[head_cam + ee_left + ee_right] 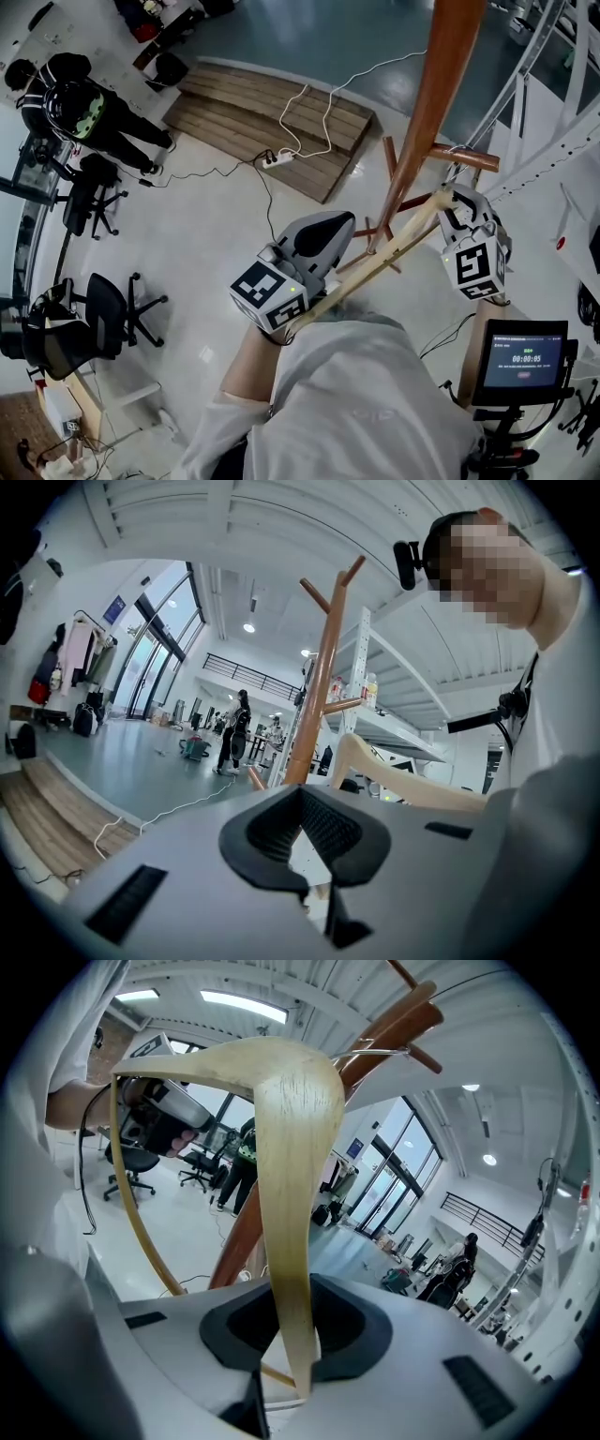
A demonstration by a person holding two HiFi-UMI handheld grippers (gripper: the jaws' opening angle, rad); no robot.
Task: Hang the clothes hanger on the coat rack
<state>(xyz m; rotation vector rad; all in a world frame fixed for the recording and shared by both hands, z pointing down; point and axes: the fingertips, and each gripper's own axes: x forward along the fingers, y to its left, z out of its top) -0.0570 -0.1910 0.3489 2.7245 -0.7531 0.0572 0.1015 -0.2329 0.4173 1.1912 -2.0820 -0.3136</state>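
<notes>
The pale wooden clothes hanger (352, 281) stretches slantwise between my two grippers, just in front of the coat rack (436, 84), a brown wooden pole with side pegs. My right gripper (448, 208) is shut on the hanger's broad arm (286, 1194), which rises out of its jaws (295, 1372) with the rack pole (384, 1030) right behind it. My left gripper (345, 230) points level toward the pole (314, 705). Its jaws (319, 878) look shut with a sliver of wood between them, and the hanger's arm (412, 785) shows beyond them to the right.
A wooden platform (216, 108) with a white power strip (277, 159) and cables lies behind the rack. Office chairs (112, 309) and a person in dark clothes (84, 112) are at the left. A screen on a stand (525, 361) and white shelving (544, 112) are at the right.
</notes>
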